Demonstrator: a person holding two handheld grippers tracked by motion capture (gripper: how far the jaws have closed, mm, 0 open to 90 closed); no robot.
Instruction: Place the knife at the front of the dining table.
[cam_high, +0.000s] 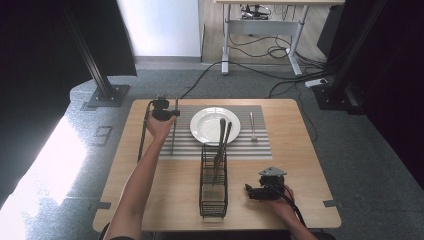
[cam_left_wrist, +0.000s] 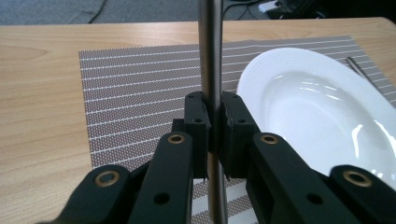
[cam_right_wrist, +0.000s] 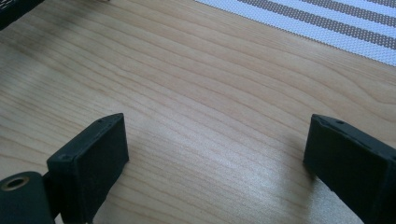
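The wooden tabletop (cam_high: 150, 195) carries a striped placemat (cam_high: 260, 145), a white plate (cam_high: 205, 125) and a black wire caddy (cam_high: 213, 192). Left tongs (cam_left_wrist: 213, 122) are clamped on a metal utensil handle (cam_left_wrist: 210, 51) beside the plate. Right tongs (cam_right_wrist: 217, 161) rest spread apart over bare wood.

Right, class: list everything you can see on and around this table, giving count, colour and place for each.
Table: one, light wood, centre.
Placemat: one, grey striped, far half of table.
Plate: one, white, on placemat.
Wire rack: one, black, near the placemat's near edge, holding two metal utensils.
Utensil: one, metal, on placemat right of plate.
Metal rod-like utensil: one, silver, clamped in the left jaws over the placemat's left edge.
Desk: one, white legs, background.
Left gripper: black, shut on it.
Right gripper: black, open, on table.
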